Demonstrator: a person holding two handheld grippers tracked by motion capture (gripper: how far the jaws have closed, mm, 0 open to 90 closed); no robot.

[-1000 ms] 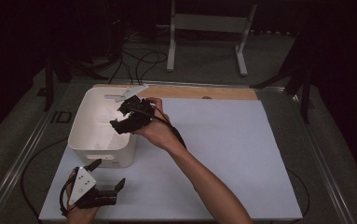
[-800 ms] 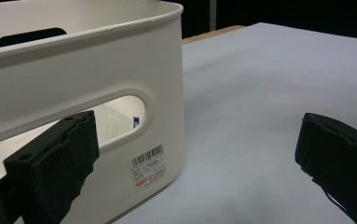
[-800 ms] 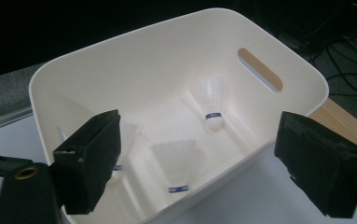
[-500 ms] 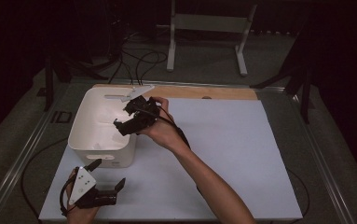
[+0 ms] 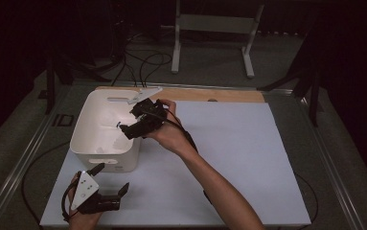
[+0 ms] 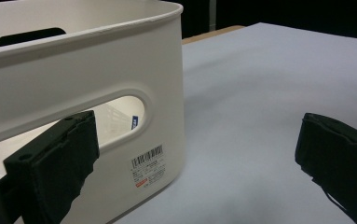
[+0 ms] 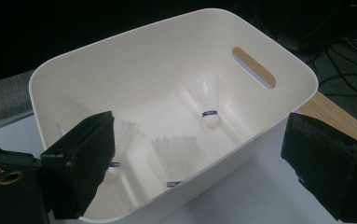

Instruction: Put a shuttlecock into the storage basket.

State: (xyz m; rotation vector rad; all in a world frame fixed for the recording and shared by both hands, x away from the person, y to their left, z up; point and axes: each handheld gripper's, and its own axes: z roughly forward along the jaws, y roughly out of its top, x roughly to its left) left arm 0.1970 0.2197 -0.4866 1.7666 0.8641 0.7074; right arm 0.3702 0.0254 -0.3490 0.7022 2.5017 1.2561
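A white plastic bin [image 5: 105, 149] stands at the table's left. In the right gripper view three white shuttlecocks lie on the floor of the bin [image 7: 278, 56]: one far [image 7: 206, 100], one near the middle [image 7: 176, 156], and one [image 7: 120, 135] partly hidden behind a jaw. My right gripper [image 5: 126, 130] hangs over the bin's right rim and points into it. Its jaws have just been opening; it [image 7: 199, 158] is open with nothing between the pads. My left gripper [image 5: 112, 178] rests open on the mat in front of the bin [image 6: 97, 56], nothing in it [image 6: 195, 154].
A pale mat [image 5: 248, 158] covers the table to the right of the bin. A wooden strip [image 5: 229, 95] runs along the far edge. Beyond it are a metal stand [image 5: 214, 28] and floor cables [image 5: 143, 62]. The bin has handle slots [image 6: 120, 114].
The right gripper has tipped a little over the bin's right rim, so its grey plate shows more. The left gripper has stayed where it was.
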